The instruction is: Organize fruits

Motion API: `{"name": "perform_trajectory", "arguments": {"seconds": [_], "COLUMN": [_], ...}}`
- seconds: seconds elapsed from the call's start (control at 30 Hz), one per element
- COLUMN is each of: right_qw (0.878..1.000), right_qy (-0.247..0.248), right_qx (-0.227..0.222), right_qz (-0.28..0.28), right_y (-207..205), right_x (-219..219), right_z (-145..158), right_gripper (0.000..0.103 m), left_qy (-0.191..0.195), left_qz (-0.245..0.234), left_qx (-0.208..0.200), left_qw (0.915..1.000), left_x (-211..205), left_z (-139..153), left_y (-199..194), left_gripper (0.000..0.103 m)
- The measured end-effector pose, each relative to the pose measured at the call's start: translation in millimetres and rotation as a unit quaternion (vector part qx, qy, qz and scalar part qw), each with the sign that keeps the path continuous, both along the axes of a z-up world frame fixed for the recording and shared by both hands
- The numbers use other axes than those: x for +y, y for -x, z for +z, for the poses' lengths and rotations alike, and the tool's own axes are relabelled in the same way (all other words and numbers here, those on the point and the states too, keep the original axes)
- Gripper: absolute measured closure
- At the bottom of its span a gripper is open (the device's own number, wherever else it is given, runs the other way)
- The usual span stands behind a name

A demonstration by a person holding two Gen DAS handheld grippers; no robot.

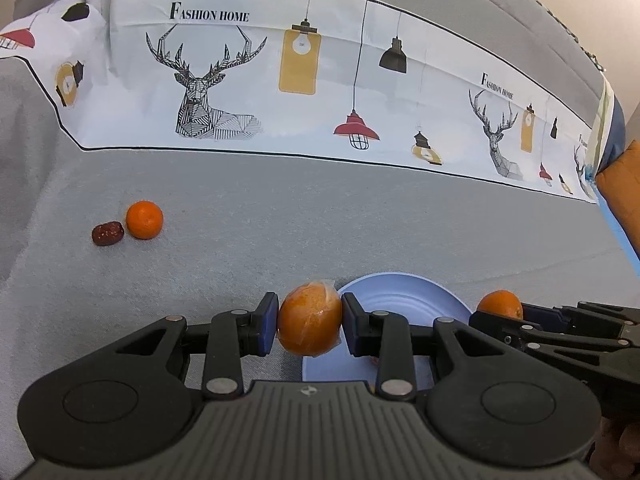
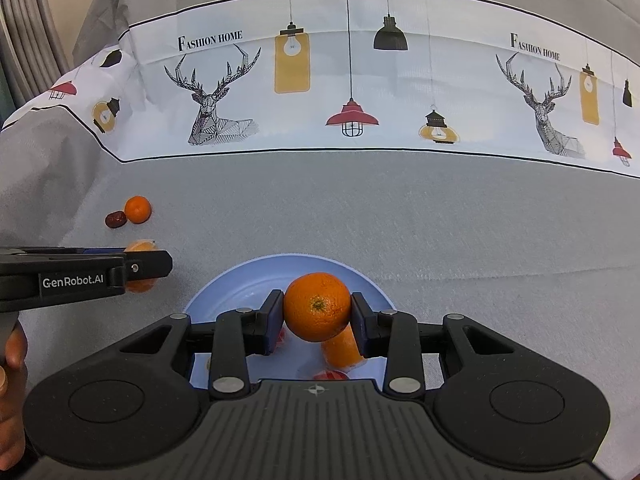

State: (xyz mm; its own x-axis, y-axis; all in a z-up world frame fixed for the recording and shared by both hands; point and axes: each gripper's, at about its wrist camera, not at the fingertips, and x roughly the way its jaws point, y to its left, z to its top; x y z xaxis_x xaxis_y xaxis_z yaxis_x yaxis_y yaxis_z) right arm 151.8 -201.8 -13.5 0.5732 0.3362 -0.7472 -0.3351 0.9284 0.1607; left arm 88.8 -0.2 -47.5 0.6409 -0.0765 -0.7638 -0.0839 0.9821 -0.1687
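My left gripper (image 1: 309,326) is shut on a plastic-wrapped orange (image 1: 310,320), held at the left edge of the blue plate (image 1: 404,292). My right gripper (image 2: 317,312) is shut on a bare orange (image 2: 317,306) above the blue plate (image 2: 240,280). The plate holds an orange piece (image 2: 344,350) and red bits (image 2: 332,375), partly hidden. A small orange (image 1: 144,219) and a dark red date (image 1: 107,233) lie together far left on the grey cloth; they also show in the right wrist view, the orange (image 2: 137,209) beside the date (image 2: 116,219).
A white band printed with deer and lamps (image 1: 280,80) crosses the grey cloth behind. An orange-brown object (image 1: 624,196) stands at the right edge. A curtain (image 2: 24,20) hangs at the far left. The other gripper (image 2: 80,276) sits left of the plate.
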Motion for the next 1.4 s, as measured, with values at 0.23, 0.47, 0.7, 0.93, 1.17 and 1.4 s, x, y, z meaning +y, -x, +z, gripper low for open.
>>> {"name": "perform_trajectory", "arguments": {"seconds": [0.23, 0.47, 0.7, 0.93, 1.17, 1.4], "right_qw": [1.000, 1.000, 1.000, 1.000, 1.000, 1.000], "right_qy": [0.005, 0.009, 0.014, 0.017, 0.020, 0.020], "right_qx": [0.004, 0.005, 0.005, 0.007, 0.007, 0.008], "right_qz": [0.002, 0.002, 0.004, -0.001, 0.002, 0.002], "right_y": [-0.6, -1.4, -0.9, -2.0, -0.7, -1.5], "right_x": [0.9, 2.2, 3.5, 2.8, 4.3, 4.1], "right_z": [-1.0, -1.0, -2.2, -3.5, -3.1, -3.4], "right_gripper": [0.066, 0.066, 0.066, 0.065, 0.065, 0.065], "left_qy": [0.007, 0.006, -0.005, -0.024, -0.032, -0.032], "left_qz": [-0.026, -0.063, -0.097, -0.125, -0.134, -0.143], "left_qx": [0.003, 0.014, 0.021, 0.029, 0.037, 0.046], "left_qw": [0.9996, 0.9979, 0.9951, 0.9915, 0.9897, 0.9882], "left_x": [-8.8, -22.6, -35.4, -46.5, -51.0, -53.5], "left_z": [-2.3, -8.6, -12.7, -17.9, -21.9, -25.1], "left_y": [-0.1, 0.4, 2.9, 4.2, 4.1, 3.6], "left_gripper": [0.066, 0.066, 0.065, 0.065, 0.065, 0.065]}}
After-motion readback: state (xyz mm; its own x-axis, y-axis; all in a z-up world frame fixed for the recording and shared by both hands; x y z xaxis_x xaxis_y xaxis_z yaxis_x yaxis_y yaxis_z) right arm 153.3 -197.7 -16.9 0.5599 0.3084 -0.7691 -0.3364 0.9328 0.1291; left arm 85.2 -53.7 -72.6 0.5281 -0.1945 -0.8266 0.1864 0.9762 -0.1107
